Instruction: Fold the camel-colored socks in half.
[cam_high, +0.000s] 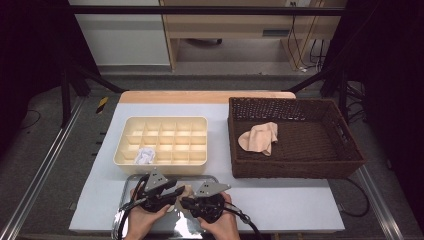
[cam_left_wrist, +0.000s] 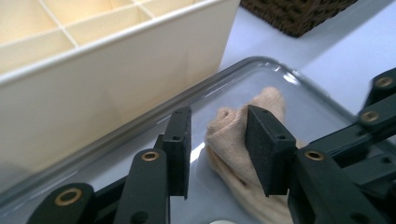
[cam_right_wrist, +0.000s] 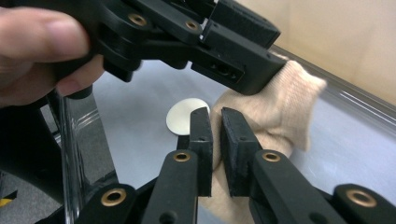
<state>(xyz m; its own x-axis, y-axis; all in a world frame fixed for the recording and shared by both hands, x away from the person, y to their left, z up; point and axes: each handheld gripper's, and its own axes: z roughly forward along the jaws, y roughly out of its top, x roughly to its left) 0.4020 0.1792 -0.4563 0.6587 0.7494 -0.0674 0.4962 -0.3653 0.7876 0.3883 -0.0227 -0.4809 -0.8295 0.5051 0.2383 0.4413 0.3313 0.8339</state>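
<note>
A beige sock (cam_high: 184, 191) lies bunched in a clear plastic tray (cam_high: 126, 184) at the table's front edge. My right gripper (cam_high: 186, 202) (cam_right_wrist: 217, 140) is shut on a fold of the sock (cam_right_wrist: 285, 102), with the fabric pinched in the thin gap between its pads. My left gripper (cam_high: 174, 193) (cam_left_wrist: 219, 149) faces it from the left with its jaws apart. The sock's rolled end (cam_left_wrist: 229, 126) sits between them against the right pad, and the left pad stands off it. A hand holds each gripper.
A cream compartment box (cam_high: 165, 120) stands just behind the tray, with a white crumpled item (cam_high: 145, 156) in a front cell. A brown wicker basket (cam_high: 350, 150) at the right holds another beige sock (cam_high: 260, 137). A white disc (cam_right_wrist: 182, 116) shows on the tray's floor.
</note>
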